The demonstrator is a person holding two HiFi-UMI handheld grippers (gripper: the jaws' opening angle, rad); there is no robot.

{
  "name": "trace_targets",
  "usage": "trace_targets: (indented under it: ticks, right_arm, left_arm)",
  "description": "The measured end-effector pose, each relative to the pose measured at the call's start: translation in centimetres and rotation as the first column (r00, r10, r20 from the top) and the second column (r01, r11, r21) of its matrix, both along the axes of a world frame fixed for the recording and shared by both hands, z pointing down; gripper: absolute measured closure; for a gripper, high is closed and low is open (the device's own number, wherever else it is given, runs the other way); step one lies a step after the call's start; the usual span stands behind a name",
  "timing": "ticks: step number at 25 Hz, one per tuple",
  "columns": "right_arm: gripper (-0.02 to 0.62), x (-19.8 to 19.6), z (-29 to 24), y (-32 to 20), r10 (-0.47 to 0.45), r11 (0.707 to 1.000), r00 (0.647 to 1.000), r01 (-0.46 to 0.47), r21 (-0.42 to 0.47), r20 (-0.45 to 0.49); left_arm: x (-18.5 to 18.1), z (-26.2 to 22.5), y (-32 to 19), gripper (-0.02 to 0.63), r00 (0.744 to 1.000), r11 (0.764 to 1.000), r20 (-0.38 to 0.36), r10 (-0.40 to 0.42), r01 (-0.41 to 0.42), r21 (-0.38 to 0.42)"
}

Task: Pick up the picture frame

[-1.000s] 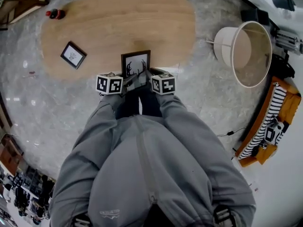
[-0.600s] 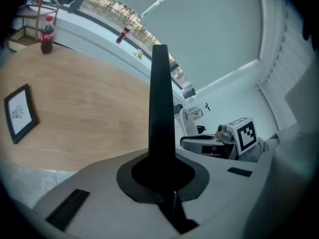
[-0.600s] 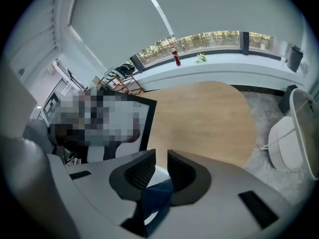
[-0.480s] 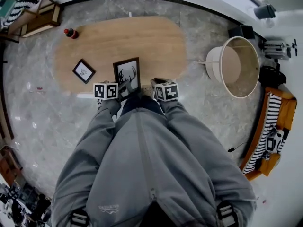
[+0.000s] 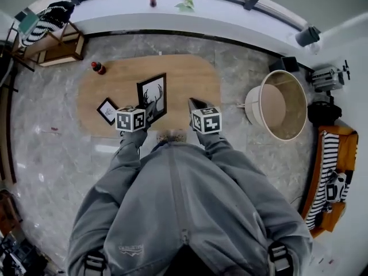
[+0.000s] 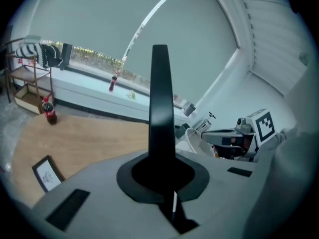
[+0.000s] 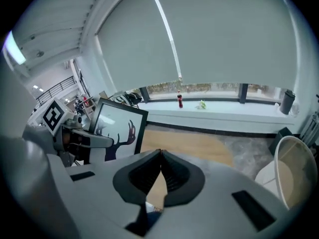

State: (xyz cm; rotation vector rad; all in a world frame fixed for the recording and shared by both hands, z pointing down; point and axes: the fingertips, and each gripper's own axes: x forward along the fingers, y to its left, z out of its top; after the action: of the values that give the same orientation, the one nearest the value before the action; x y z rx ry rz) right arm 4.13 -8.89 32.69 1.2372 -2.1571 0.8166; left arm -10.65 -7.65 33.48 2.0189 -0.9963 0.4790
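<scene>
The picture frame (image 5: 153,98), black with a white deer-antler print, hangs upright above the wooden table (image 5: 190,76). My left gripper (image 5: 149,115) is shut on its lower left edge. In the left gripper view the frame's black edge (image 6: 160,98) rises straight out of the jaws. My right gripper (image 5: 193,104) is shut with nothing in it, a little to the right of the frame. The right gripper view shows its tips (image 7: 160,153) touching and the print (image 7: 118,131) to the left.
A small black frame (image 5: 107,110) lies flat on the table's left part, and a cola bottle (image 5: 98,68) stands at its far left end. A large white lampshade (image 5: 276,105) sits on the floor to the right. A window ledge (image 5: 190,10) runs along the back.
Both grippers have risen. The picture frame has come up off the table in the left gripper. The right gripper, close by the frame's lower edge earlier, now stands apart to its right.
</scene>
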Motion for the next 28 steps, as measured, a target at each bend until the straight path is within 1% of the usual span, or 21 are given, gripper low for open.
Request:
trace_targets:
  ticks: [2, 6, 9, 12, 14, 16, 19, 22, 25, 26, 28]
  right_arm:
    - [0.563, -0.3, -2.6, -0.2, -0.005, 0.998, 1.000, 0.005, 0.058, 0.002]
    - [0.565, -0.3, -8.2, -0.2, 0.027, 0.985, 0.999, -0.032, 0.169, 0.032]
    - [0.565, -0.3, -12.4, -1.0, 0.055, 0.963, 0.995, -0.076, 0.259, 0.086]
    - [0.565, -0.4, -16.7, -0.9, 0.059, 0.932, 0.990, -0.100, 0.349, 0.126]
    - [0.565, -0.7, -19.7, -0.6, 0.042, 0.900, 0.992, -0.089, 0.426, 0.119]
    - [0.565, -0.9, -22.6, -0.2, 0.026, 0.863, 0.994, -0.075, 0.500, 0.104]
    - [0.565, -0.7, -26.2, 0.7, 0.013, 0.810, 0.996, -0.064, 0.583, 0.092]
    - [0.565, -0.3, -29.1, 1.7, 0.013, 0.766, 0.996, -0.070, 0.640, 0.093]
    - [0.565, 0.0, -31.2, 2.4, 0.017, 0.726, 0.995, -0.080, 0.683, 0.098]
    - [0.565, 0.1, -31.7, 2.6, 0.019, 0.717, 0.995, -0.085, 0.692, 0.102]
    - [0.565, 0.5, -32.2, 3.0, 0.019, 0.705, 0.994, -0.092, 0.703, 0.110]
  left_arm:
    - [-0.1, -2.4, -0.4, 0.583, 1.000, 0.999, 0.017, -0.014, 0.013, 0.053]
    - [-0.4, -6.9, -0.1, 0.583, 0.998, 0.987, 0.042, -0.046, 0.039, 0.154]
    - [-0.7, -10.4, -0.6, 0.583, 0.995, 0.965, 0.061, -0.073, 0.055, 0.256]
    - [-0.4, -13.9, -0.3, 0.583, 0.991, 0.933, 0.073, -0.111, 0.079, 0.350]
    - [-0.3, -16.4, 0.0, 0.583, 0.987, 0.905, 0.077, -0.138, 0.094, 0.414]
    - [-0.1, -18.9, 0.2, 0.583, 0.983, 0.872, 0.076, -0.170, 0.114, 0.476]
    - [0.2, -22.7, 0.7, 0.583, 0.973, 0.812, 0.085, -0.214, 0.129, 0.569]
    - [0.5, -26.7, 1.3, 0.583, 0.964, 0.741, 0.084, -0.252, 0.137, 0.657]
    - [0.6, -30.2, 2.0, 0.583, 0.958, 0.673, 0.061, -0.280, 0.151, 0.725]
    - [0.7, -31.0, 2.3, 0.583, 0.957, 0.656, 0.052, -0.285, 0.155, 0.739]
    - [1.1, -32.1, 2.7, 0.582, 0.956, 0.632, 0.043, -0.291, 0.158, 0.759]
